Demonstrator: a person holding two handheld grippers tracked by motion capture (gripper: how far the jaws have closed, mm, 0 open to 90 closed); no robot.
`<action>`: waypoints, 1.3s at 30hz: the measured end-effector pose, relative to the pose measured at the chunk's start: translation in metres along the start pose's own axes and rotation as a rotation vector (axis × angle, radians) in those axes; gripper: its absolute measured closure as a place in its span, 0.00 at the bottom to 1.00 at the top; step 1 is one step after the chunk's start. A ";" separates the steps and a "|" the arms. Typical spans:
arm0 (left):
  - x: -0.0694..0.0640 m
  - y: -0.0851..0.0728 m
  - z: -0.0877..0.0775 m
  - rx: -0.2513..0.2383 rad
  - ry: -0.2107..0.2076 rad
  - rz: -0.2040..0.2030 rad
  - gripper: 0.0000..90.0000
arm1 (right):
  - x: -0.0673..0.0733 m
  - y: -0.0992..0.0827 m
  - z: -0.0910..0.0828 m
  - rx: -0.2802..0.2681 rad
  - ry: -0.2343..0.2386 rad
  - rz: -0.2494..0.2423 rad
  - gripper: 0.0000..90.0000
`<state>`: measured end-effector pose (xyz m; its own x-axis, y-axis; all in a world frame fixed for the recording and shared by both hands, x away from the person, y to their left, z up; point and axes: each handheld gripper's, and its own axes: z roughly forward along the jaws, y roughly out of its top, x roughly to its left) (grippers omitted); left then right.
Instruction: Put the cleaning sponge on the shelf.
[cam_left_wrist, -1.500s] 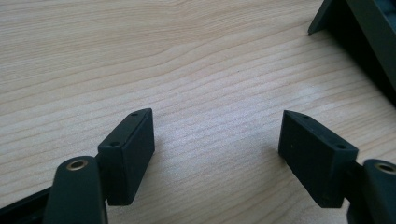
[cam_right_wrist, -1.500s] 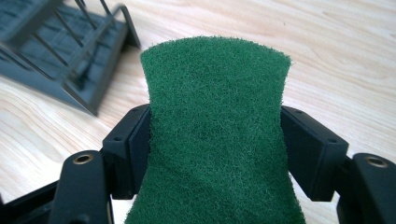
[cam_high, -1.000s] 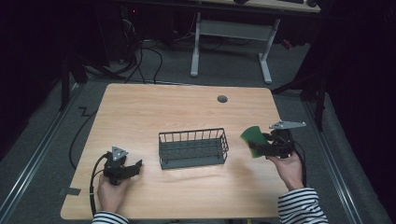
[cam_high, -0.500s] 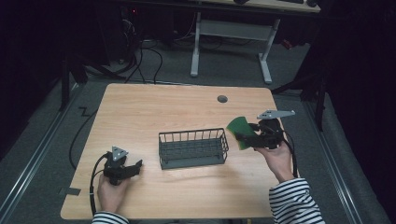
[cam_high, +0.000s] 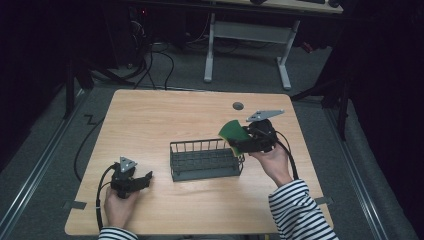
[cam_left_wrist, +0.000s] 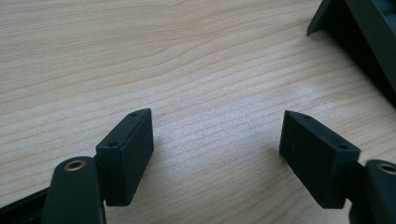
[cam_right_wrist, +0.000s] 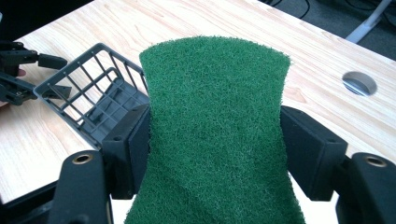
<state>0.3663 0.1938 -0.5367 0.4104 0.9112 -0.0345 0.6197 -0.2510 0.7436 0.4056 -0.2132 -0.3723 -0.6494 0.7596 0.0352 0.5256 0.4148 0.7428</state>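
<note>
The right gripper (cam_high: 239, 139), clamping the green fibrous scouring pad (cam_high: 231, 131), has swung in over the dark wire basket's (cam_high: 205, 160) right end, ready to drop it, while the left gripper (cam_high: 145, 178) rests wide open.

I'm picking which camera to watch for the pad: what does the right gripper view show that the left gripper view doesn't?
Right gripper view alone: the green scouring pad pinched between the right gripper jaws, the basket's open wire top, the table's cable hole. Left gripper view alone: the left gripper up close, jaws open, bare wood between them. Both: the wooden table and part of the basket.
</note>
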 end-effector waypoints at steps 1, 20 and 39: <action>0.000 0.000 0.000 0.000 0.000 0.001 0.29 | 0.002 0.002 0.003 0.004 0.000 -0.006 0.34; 0.000 0.000 0.000 0.001 -0.003 0.000 0.29 | 0.024 0.008 0.056 0.087 -0.024 -0.058 0.34; 0.000 0.000 0.000 0.001 -0.005 0.000 0.29 | 0.033 -0.001 0.073 0.118 -0.068 -0.090 0.33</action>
<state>0.3664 0.1941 -0.5367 0.4135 0.9097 -0.0380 0.6203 -0.2509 0.7431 0.4238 -0.1520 -0.4201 -0.6602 0.7472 -0.0761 0.5306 0.5357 0.6569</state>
